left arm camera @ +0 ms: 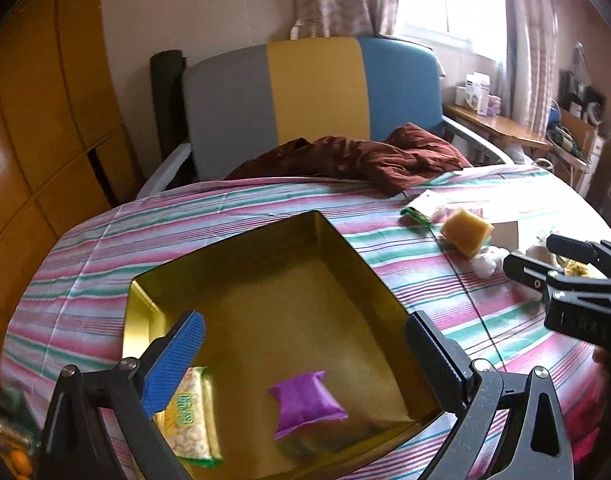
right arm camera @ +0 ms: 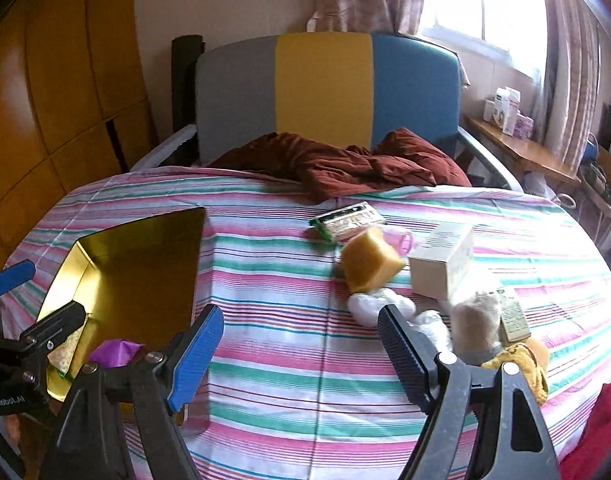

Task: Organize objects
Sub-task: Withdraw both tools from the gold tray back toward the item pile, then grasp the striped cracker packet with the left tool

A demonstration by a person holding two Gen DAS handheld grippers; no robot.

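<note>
An open gold tin box (left arm camera: 345,280) lies on the striped tablecloth (left arm camera: 445,320). Inside it are a purple packet (left arm camera: 305,404) and a yellow-green packet of puffed snacks (left arm camera: 193,420). My left gripper (left arm camera: 305,360) hovers open over the box with nothing between its pads. My right gripper (right arm camera: 301,360) stands open above bare cloth, right of the tin box (right arm camera: 137,264). Just beyond its black finger lie white wrapped pieces (right arm camera: 379,304), a yellow spongy block (right arm camera: 369,264), a white carton (right arm camera: 441,268), a green packet (right arm camera: 347,220) and a beige fuzzy toy (right arm camera: 475,324).
A maroon cloth (right arm camera: 345,164) is heaped at the table's far edge, in front of a grey, yellow and blue chair (right arm camera: 325,88). Wooden cupboard doors (left arm camera: 45,120) stand at the left. A side shelf (right arm camera: 521,152) with small boxes runs along the right under the window.
</note>
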